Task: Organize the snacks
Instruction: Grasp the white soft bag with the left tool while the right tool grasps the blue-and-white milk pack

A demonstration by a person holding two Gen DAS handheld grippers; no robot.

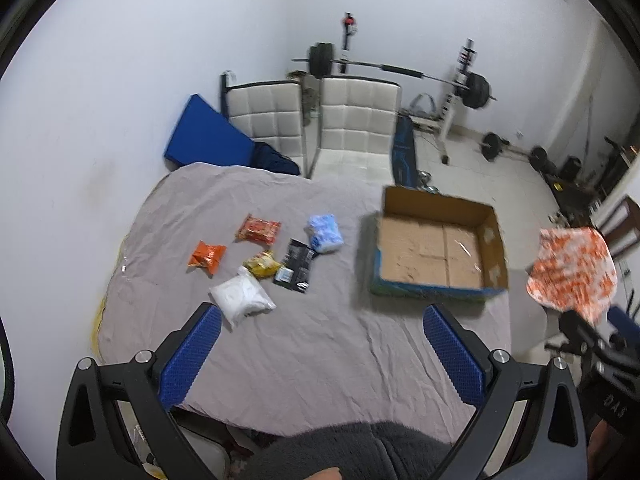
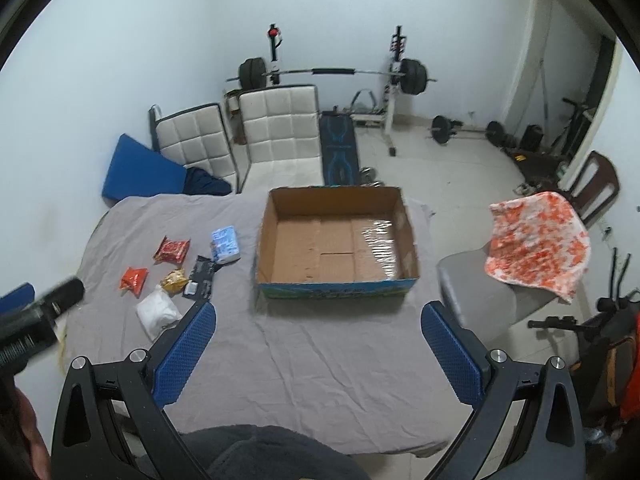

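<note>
Both tools hang wide apart and empty over the near edge of the grey-covered surface (image 2: 320,360), nothing between the blue pads. Left tool (image 1: 320,348) has the snacks ahead of it and slightly to its left: a white packet (image 1: 241,298) closest, just past its left finger, then a yellow packet (image 1: 262,265), a black sachet (image 1: 297,265), an orange packet (image 1: 207,257), a red packet (image 1: 258,230) and a blue-and-white pack (image 1: 325,232) farthest out. All six lie loose in one cluster, some touching. Right tool (image 2: 318,344) faces the cardboard box (image 2: 276,236) straight ahead, open-topped and bare inside, the snacks off to its left.

So sorting hasn't started; this looks like the approach to a first pick. My call: the white packet is the handy one for the left tool. That means dropping forward and left, straddling the soft bag, closing gently, then carrying it right, over the box wall. Watch the yellow packet touching its far corner, it could drag along.
</note>
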